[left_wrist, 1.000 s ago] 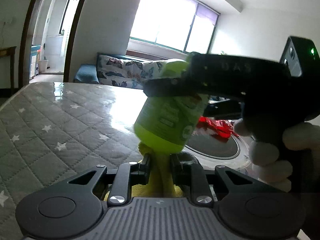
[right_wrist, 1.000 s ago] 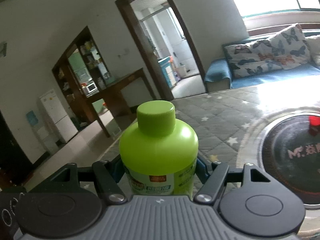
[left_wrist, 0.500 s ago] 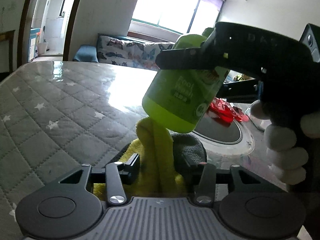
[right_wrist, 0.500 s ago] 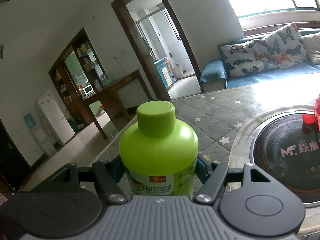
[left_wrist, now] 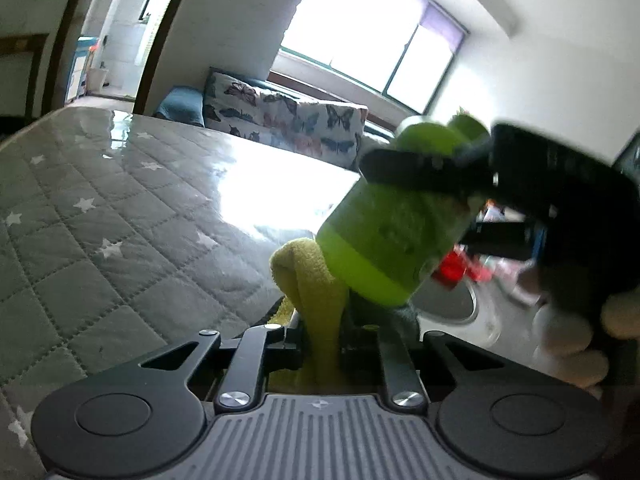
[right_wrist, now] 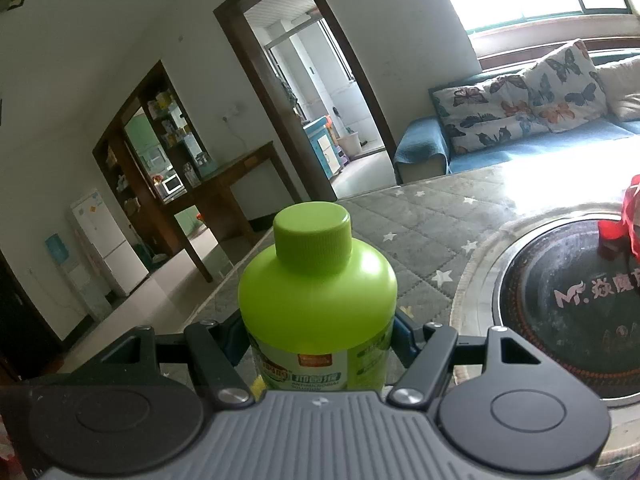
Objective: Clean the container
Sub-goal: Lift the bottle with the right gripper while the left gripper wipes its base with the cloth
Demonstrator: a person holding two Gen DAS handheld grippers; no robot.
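A lime-green plastic bottle [right_wrist: 318,304] with a screw cap [right_wrist: 312,232] stands upright between the fingers of my right gripper [right_wrist: 318,344], which is shut on its body. Seen from the left wrist, the same bottle [left_wrist: 384,248] hangs tilted and blurred above the table, held by the black right gripper [left_wrist: 432,168] and a gloved hand [left_wrist: 580,332]. My left gripper [left_wrist: 320,340] is shut on a folded yellow cloth [left_wrist: 312,280]. The cloth's top touches the bottle's lower left side.
A grey quilted, star-patterned table cover [left_wrist: 100,216] stretches to the left. A round black hotplate [right_wrist: 568,304] set in the table lies to the right, with red items [right_wrist: 624,220] on it. A butterfly-print sofa [right_wrist: 520,108] and doorway lie beyond.
The bottle has swung lower and to the right in the left wrist view and is blurred with motion. The yellow cloth stays pinched and now presses against the bottle's base edge.
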